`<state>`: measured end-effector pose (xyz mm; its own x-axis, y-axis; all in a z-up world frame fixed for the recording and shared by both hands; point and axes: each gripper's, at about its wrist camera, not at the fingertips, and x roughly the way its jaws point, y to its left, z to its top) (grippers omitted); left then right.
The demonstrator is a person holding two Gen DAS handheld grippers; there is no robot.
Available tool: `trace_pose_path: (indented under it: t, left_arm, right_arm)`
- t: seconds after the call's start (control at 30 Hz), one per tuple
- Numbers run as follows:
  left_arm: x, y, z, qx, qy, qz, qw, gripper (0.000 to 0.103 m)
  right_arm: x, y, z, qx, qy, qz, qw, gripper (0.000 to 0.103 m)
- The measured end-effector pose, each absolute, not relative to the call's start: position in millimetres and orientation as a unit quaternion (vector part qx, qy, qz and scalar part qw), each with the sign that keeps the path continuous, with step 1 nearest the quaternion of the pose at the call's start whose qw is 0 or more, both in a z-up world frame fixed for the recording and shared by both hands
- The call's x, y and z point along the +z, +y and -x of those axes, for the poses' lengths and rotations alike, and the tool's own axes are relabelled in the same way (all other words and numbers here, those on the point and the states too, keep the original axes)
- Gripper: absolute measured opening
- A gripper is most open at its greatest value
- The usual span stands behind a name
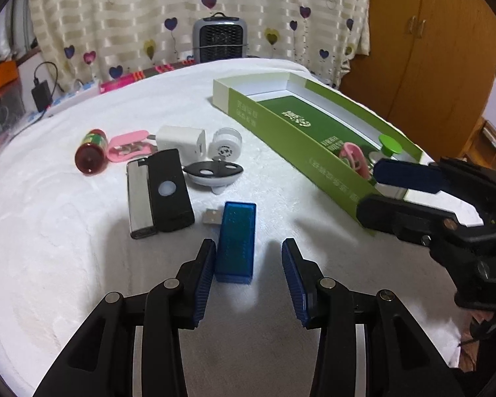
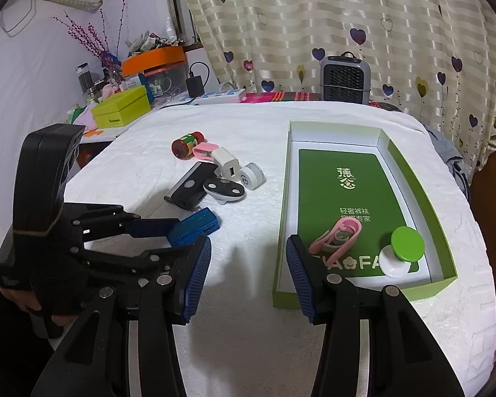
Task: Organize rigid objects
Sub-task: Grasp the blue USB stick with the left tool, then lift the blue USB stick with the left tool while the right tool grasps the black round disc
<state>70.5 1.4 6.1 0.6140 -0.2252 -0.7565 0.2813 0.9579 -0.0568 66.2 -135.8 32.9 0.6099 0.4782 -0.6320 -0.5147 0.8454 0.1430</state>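
Green box (image 2: 444, 231) holds only a pink clip (image 2: 335, 235) and green-capped piece (image 2: 403, 248); about six items wait on the white-covered tabletop (image 1: 66, 248). Left hand-held gripper (image 1: 248, 264) is released, jaws straddling the blue USB stick (image 1: 236, 241). Right hand-held gripper (image 2: 248, 271) is empty, jaws apart.

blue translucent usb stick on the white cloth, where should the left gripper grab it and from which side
Probably across the two long flat sides of the blue translucent USB stick, at mid-body, coming down from above. It lies flat on the white cloth, its length along the open left gripper, and its metal plug at the far end looks too small to pinch.
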Motion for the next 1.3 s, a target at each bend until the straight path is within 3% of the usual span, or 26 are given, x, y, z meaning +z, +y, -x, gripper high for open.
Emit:
trace_pose_path:
  t: [0.1,0.17,1.3]
  left_arm:
    - [6.2,2.7,-75.3,-0.129,0.418,-0.023,0.899,0.033]
    - [4.6,0.5,-77.9,-0.114,0.422,-0.029,0.899,0.021]
    - [17.1,102.0,-54.2,-0.067,0.371,0.096,0.921,0.021]
  right_arm:
    - [31.9,-135.4,-66.9,0.278,0.345,0.026,0.896,0.049]
    - [31.6,-135.5,-67.5,0.280,0.346,0.026,0.895,0.049]
    - [29.6,-62.2,-94.4,0.302,0.361,0.075,0.879,0.049]
